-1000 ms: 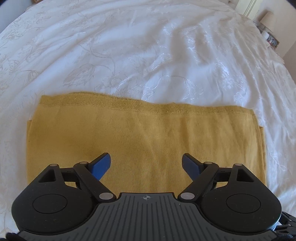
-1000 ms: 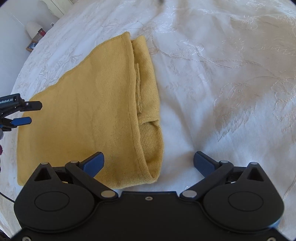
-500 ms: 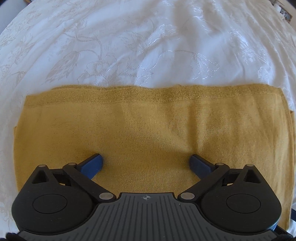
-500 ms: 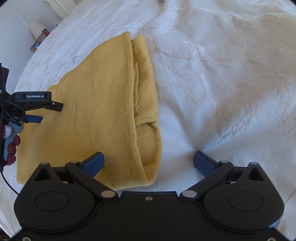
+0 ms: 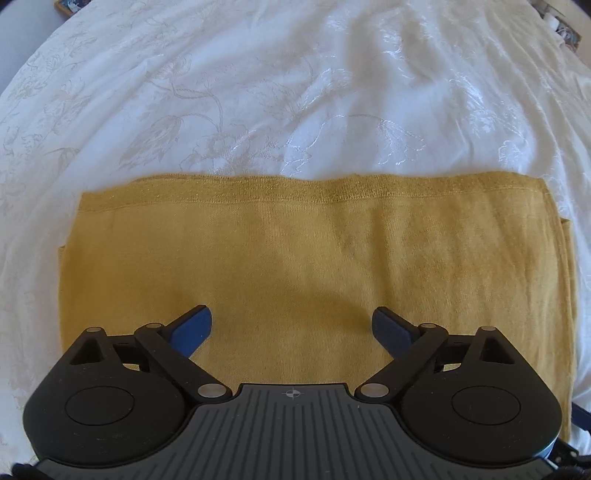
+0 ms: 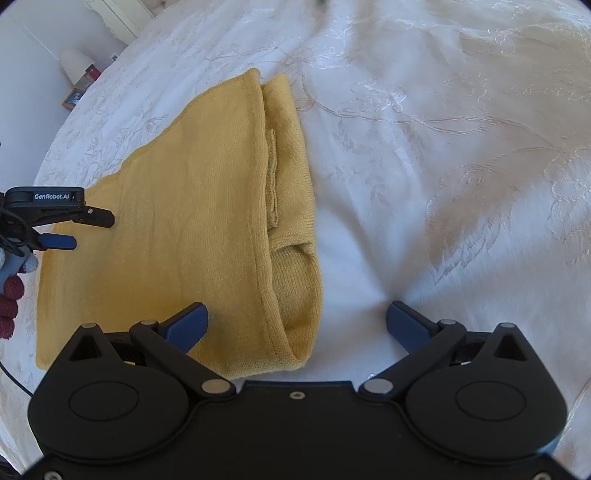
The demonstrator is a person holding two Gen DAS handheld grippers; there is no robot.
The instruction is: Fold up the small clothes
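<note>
- In the right wrist view, far left edge, a dark red knitted sleeve (image 6: 9, 302) shows beside the left gripper (image 6: 83, 230), which reaches in from the left over the near-left part of the cloth; its name plate faces the camera.
- Upper left of that view: a pale wall, a small white lamp (image 6: 74, 64) and a framed picture (image 6: 72, 99) just beyond the bed's edge, with white panelled furniture (image 6: 118, 18) further back.
- The yellow knit garment (image 6: 177, 229) lies folded on the white bedspread (image 6: 443, 184), filling the left and centre of the right wrist view, its long edge running from lower centre to upper centre. Along its right side a narrower layer peeks out with a pocket-like opening near the bottom.
- The right gripper (image 6: 297, 321) hangs with jaws spread wide, gripping nothing: its left finger is above the cloth, its right finger above bare bedspread, the garment's right edge between them.
- Right of the garment the bedspread is bare, white with raised floral embroidery and soft creases.
- In the left wrist view the garment (image 5: 314, 266) spans the lower half as a wide rectangle, its ribbed hem along the top; bedspread (image 5: 258, 92) fills the upper half.
- The left gripper (image 5: 291, 325) stands released, its jaws having just closed a little, both blue fingers above the cloth with only flat fabric between them.
- Small objects at the upper corners are too blurred to tell.
</note>
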